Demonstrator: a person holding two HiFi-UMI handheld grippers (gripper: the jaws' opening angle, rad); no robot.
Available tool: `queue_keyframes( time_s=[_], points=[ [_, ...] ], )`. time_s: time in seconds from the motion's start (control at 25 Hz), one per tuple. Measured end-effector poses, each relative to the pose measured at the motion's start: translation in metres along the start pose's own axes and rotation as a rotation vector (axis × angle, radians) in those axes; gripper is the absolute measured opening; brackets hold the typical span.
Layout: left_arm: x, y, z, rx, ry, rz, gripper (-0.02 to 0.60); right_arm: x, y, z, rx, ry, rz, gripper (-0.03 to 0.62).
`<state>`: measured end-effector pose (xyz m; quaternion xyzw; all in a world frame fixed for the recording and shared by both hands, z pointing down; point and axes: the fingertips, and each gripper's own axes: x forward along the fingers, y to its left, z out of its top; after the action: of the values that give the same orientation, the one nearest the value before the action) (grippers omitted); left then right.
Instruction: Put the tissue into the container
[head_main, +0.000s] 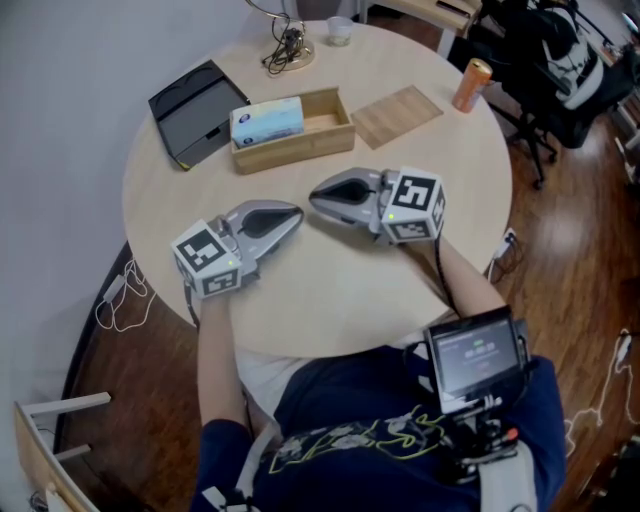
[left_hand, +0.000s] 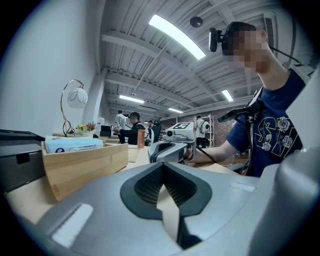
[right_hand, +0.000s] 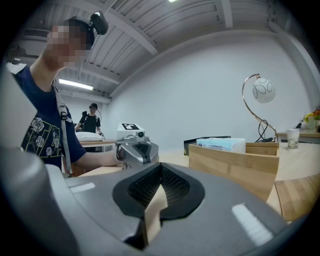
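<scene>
1. Two tools rest on the table (head_main: 330, 290): the left gripper (head_main: 292, 214) and the right gripper (head_main: 320, 198). Each is squeezed closed and holds nothing.
2. Farther back, the tissue (head_main: 267, 120) sits inside the box (head_main: 300, 145), at its left end. The job looks done, with nothing left to do.
3. It is a soft, pale blue pack. It lies flat, and its top pokes above the box wall.
</scene>
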<state>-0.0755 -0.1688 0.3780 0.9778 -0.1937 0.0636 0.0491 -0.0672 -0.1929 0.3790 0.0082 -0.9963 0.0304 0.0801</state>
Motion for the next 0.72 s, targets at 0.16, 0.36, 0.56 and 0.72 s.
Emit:
queue_keyframes(
  time_s=[0.16, 0.36, 0.56, 0.72],
  points=[
    [0.0, 0.0003, -0.0002, -0.001, 0.002, 0.002, 0.005, 0.0004, -0.0004, 0.0015, 0.005, -0.005, -0.004, 0.0],
    [0.0001, 0.0003, -0.0001, -0.001, 0.004, 0.001, 0.005, 0.0002, -0.0004, 0.0025, 0.004, -0.003, -0.008, 0.0],
    [-0.0004, 0.0003, -0.0006, -0.001, 0.004, 0.001, 0.005, 0.0005, 0.0003, 0.0006, 0.002, 0.002, -0.002, 0.0],
    [-0.0003, 0.0005, -0.0009, 0.0, 0.003, 0.002, 0.005, 0.0005, -0.0002, 0.0, 0.0, -0.002, -0.001, 0.0]
  ],
)
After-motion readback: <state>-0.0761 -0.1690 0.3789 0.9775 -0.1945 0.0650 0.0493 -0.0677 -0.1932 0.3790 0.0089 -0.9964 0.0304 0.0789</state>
